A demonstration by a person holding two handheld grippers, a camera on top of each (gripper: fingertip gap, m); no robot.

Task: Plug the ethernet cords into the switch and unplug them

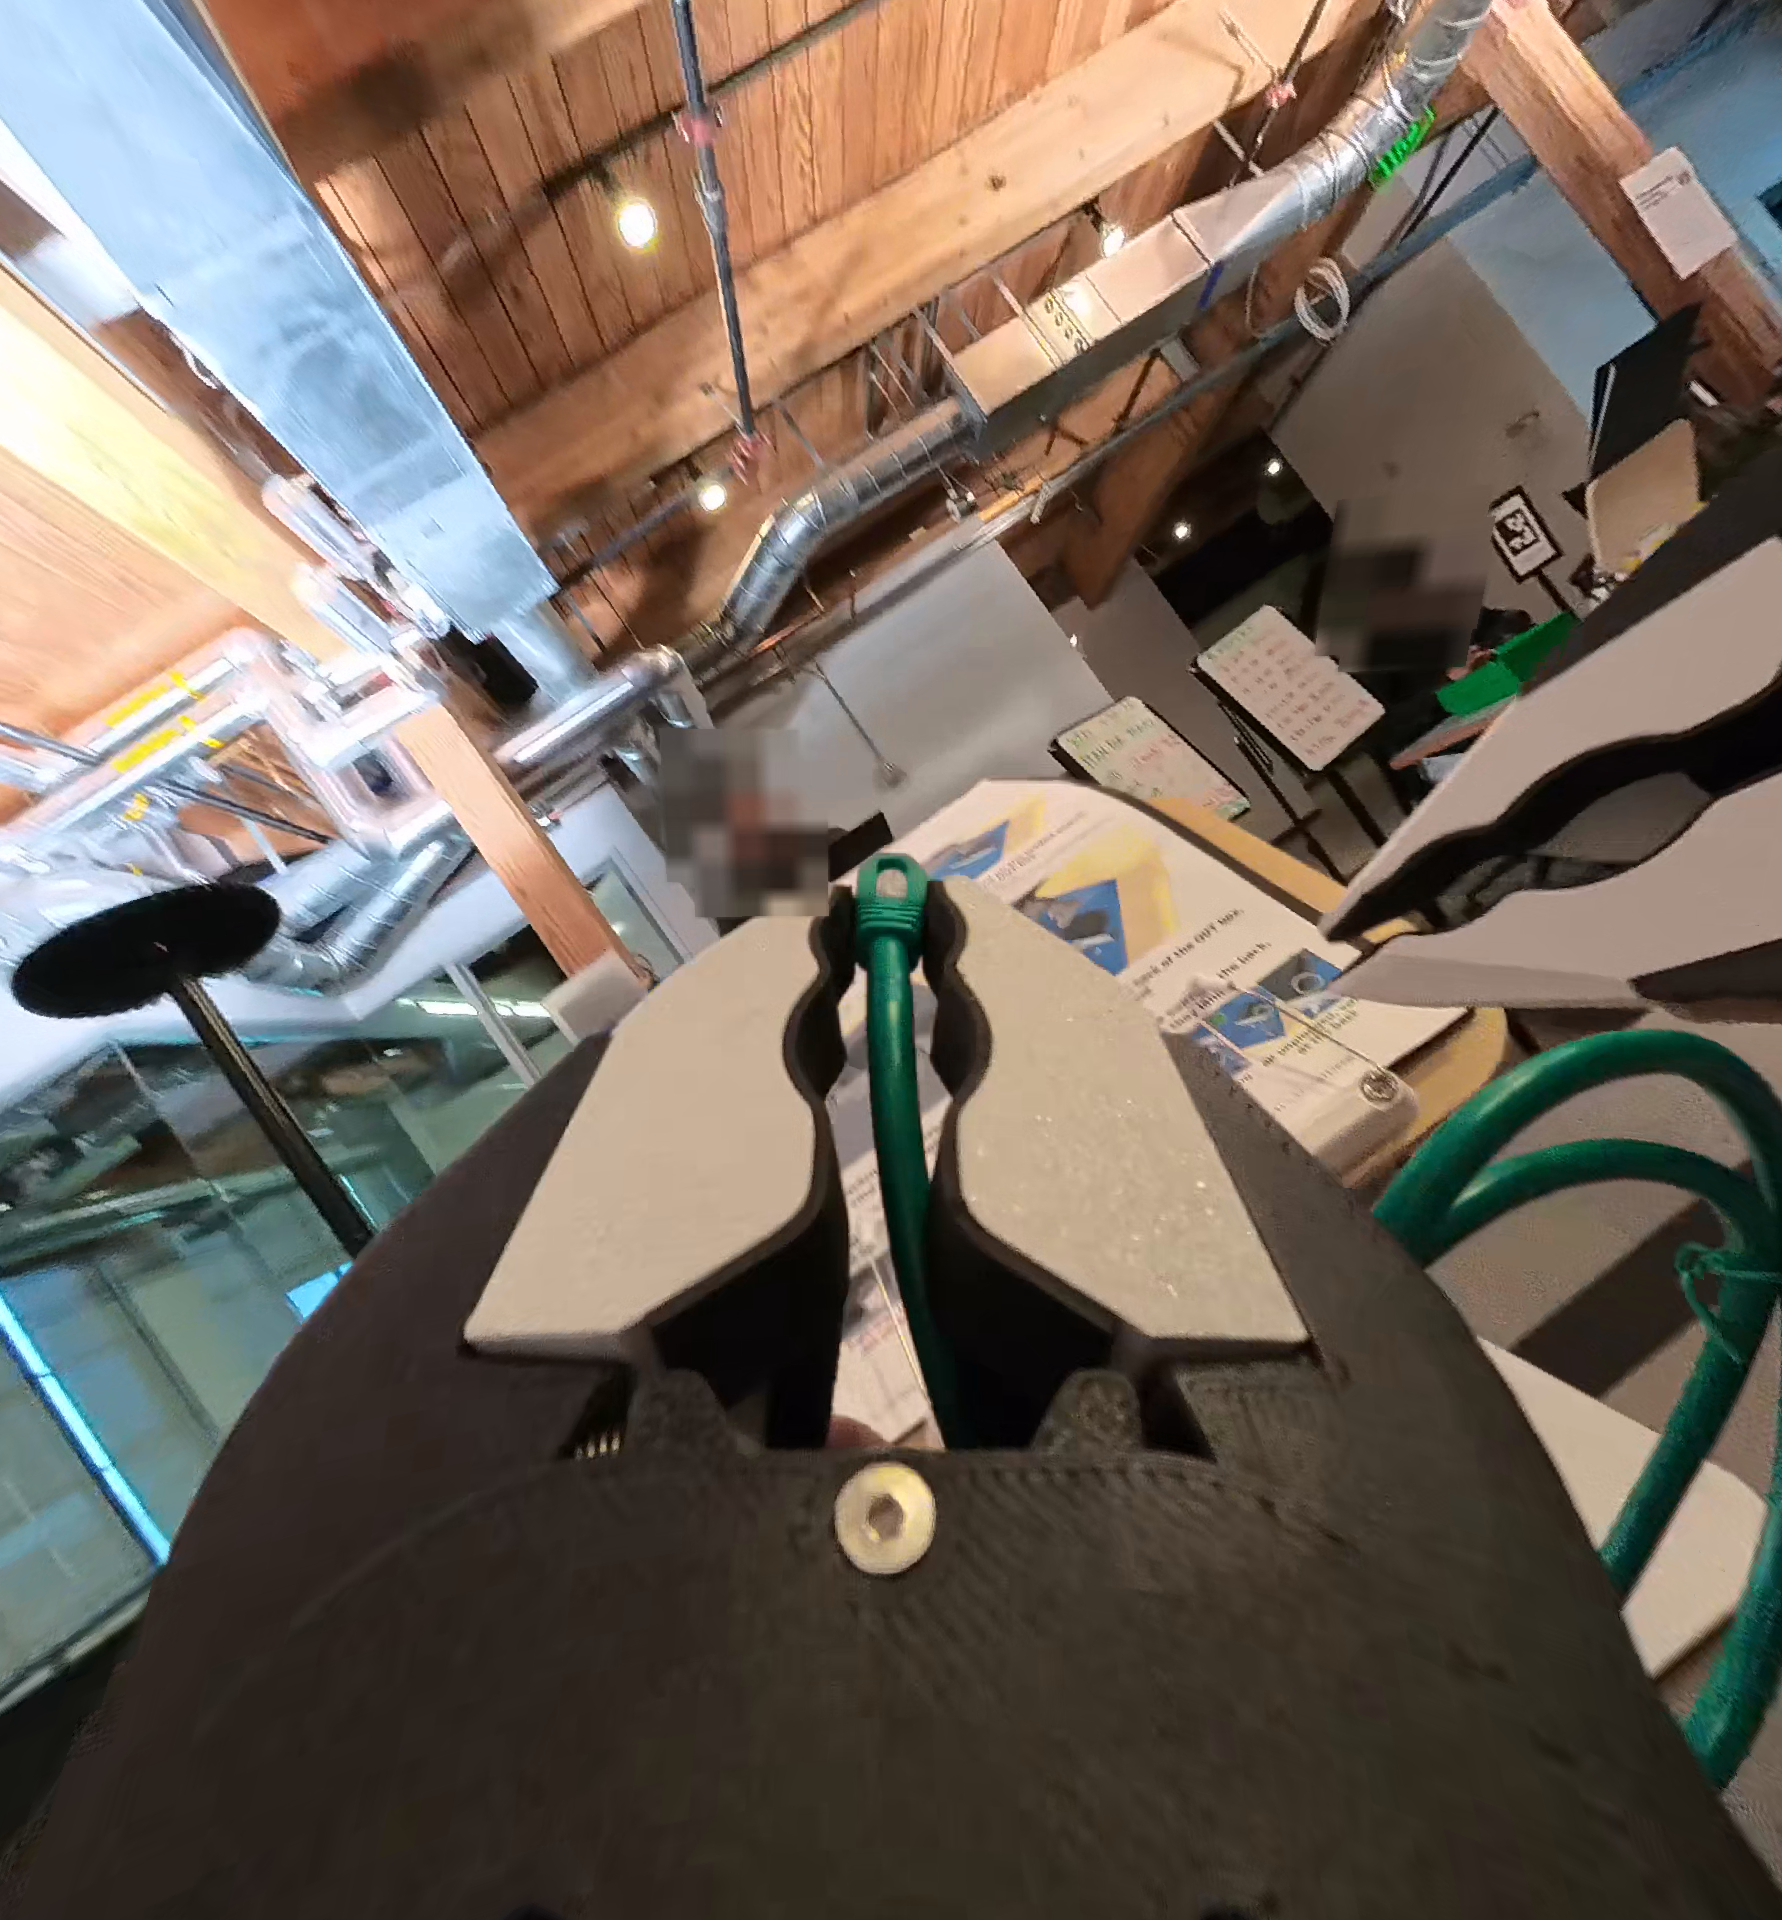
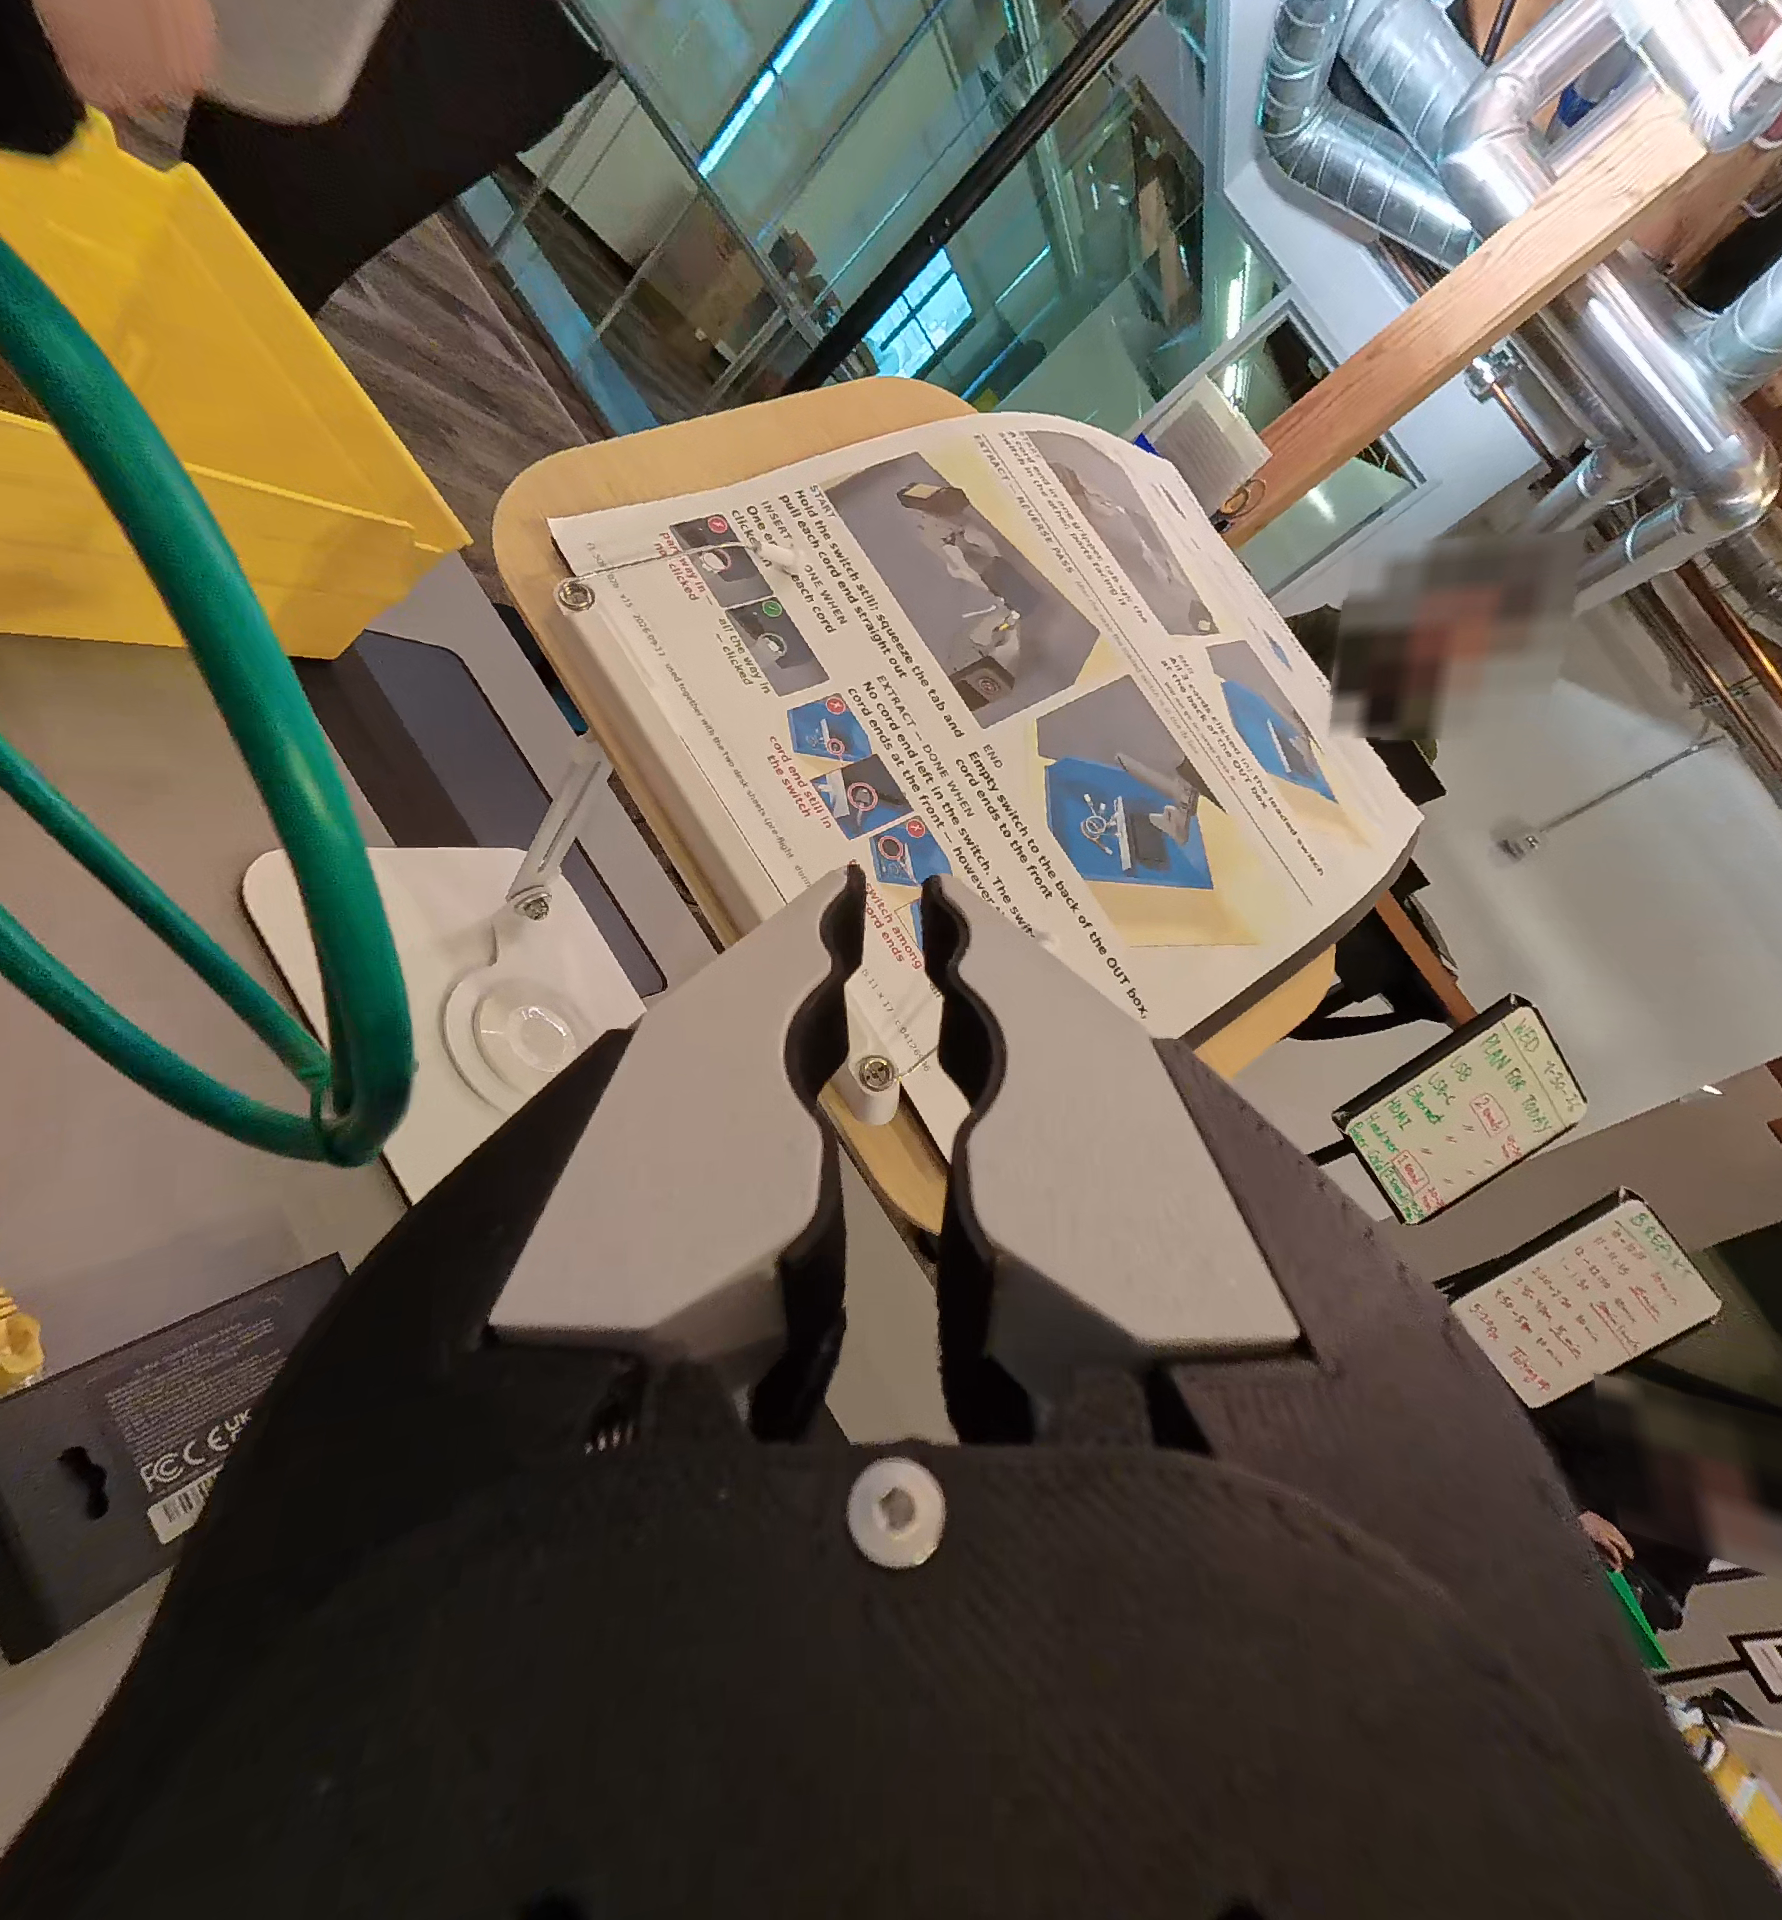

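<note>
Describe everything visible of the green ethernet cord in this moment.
The green ethernet cord is a rubbery-looking cable with a ribbed boot at its plug end, which pokes out past the closed jaws of the left gripper. The cable runs back between the jaws. Its slack hangs in tied loops above the grey table.

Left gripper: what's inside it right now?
The left gripper is shut on the green ethernet cord, gripped at the cord's moulded boot, which pokes past the fingertips. The connector's clip and contacts can't be seen.
</note>
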